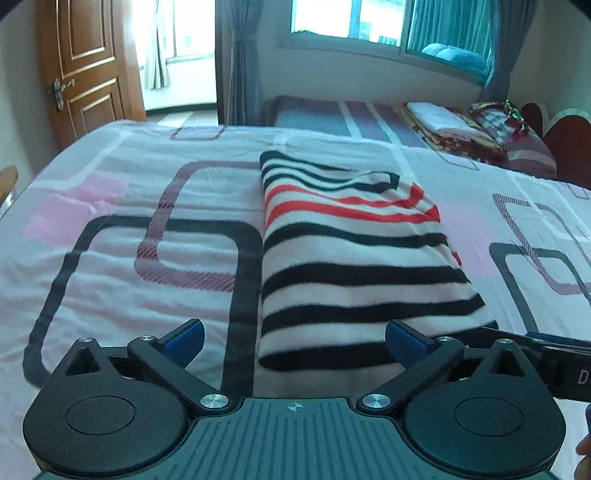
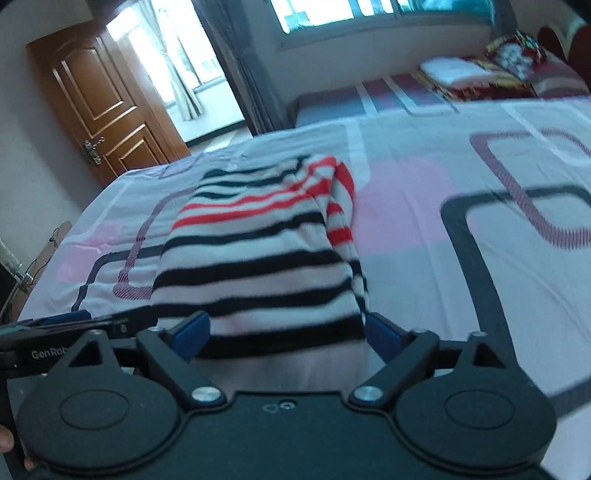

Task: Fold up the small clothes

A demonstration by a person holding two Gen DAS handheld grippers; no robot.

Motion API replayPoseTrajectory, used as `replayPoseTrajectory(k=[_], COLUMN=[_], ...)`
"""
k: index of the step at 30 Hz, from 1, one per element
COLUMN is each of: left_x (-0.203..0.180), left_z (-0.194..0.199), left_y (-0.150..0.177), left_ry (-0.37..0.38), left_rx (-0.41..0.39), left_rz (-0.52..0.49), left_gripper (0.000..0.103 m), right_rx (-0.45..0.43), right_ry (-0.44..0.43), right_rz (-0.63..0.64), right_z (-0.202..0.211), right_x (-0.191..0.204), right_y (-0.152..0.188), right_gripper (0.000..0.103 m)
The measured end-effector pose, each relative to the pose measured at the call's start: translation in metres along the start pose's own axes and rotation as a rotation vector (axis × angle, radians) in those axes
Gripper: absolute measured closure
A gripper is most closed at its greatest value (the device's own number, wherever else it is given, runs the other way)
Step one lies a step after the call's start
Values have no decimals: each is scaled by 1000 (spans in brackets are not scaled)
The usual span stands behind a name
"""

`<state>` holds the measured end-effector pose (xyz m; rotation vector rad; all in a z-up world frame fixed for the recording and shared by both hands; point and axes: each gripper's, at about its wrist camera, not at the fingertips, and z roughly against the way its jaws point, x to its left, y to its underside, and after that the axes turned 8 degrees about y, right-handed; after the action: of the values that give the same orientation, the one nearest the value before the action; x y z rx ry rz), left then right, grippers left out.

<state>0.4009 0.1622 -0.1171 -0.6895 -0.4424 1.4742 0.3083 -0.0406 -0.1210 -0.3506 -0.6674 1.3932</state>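
A small white garment with black and red stripes (image 1: 354, 254) lies folded into a long strip on the bed; it also shows in the right wrist view (image 2: 258, 251). My left gripper (image 1: 293, 339) is open, its jaws wide apart at the garment's near left corner, holding nothing. My right gripper (image 2: 288, 332) is open, its jaws spread either side of the garment's near end. The right gripper's body shows at the right edge of the left wrist view (image 1: 546, 350), and the left gripper shows at the left of the right wrist view (image 2: 55, 332).
The bed sheet (image 1: 129, 258) is white and pink with dark rounded squares. A second bed (image 1: 332, 118) with folded blankets (image 1: 461, 129) stands beyond. A brown door (image 1: 88, 74) is at the far left, a window (image 1: 369, 22) behind.
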Motion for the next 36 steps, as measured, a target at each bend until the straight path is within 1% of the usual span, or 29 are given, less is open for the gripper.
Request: replayPoseTrajectory(k=[3, 5, 8, 11, 14, 16, 18, 19, 21, 22, 24, 26, 29, 31, 33, 36], left_x=[-5, -9, -9, -9, -12, -15, -18, -19, -21, -21, -19, -21, -30, -38, -46, -60], left_z=[5, 11, 24, 40, 59, 72, 86, 94, 108, 116, 130, 145, 168, 185, 203, 228], left_y=[0, 1, 3, 6, 9, 11, 16, 19, 24, 26, 28, 31, 37, 43, 52, 68], left_ry=[-16, -31, -9, 13, 2, -15, -37, -40, -81, -96, -86, -92, -98, -117, -152, -128], left_rx=[41, 49, 31, -4, -46, -64, -80, -107, -134, -138, -134, -123, -113, -125, -145, -145], left_rz=[12, 3, -16, -39, -66, -79, -107, -131, -143, -129, -99, -79, -89, -87, -64, -40], left_gripper=[0, 0, 0, 0, 0, 0, 0, 0, 0, 0, 0, 0, 0, 0, 0, 0], right_rx=[21, 25, 37, 74, 135, 137, 112, 94, 64, 42, -2, -38, -96, -146, -187, -214], right_ry=[3, 17, 28, 17, 21, 17, 33, 41, 53, 63, 69, 70, 81, 81, 81, 69], right_rz=[-26, -30, -13, -18, -34, -13, 37, 71, 117, 129, 142, 153, 194, 225, 233, 213], right_z=[8, 15, 24, 31, 37, 46, 59, 67, 81, 90, 107, 124, 150, 168, 184, 207], right_x=[-3, -3, 0, -1, -3, -1, 6, 10, 16, 18, 20, 21, 22, 22, 19, 8], right_y=[3, 4, 3, 7, 12, 17, 20, 21, 23, 24, 25, 26, 29, 33, 38, 50], right_gripper=[4, 1, 1, 1, 1, 1, 1, 1, 1, 1, 1, 1, 1, 1, 1, 1])
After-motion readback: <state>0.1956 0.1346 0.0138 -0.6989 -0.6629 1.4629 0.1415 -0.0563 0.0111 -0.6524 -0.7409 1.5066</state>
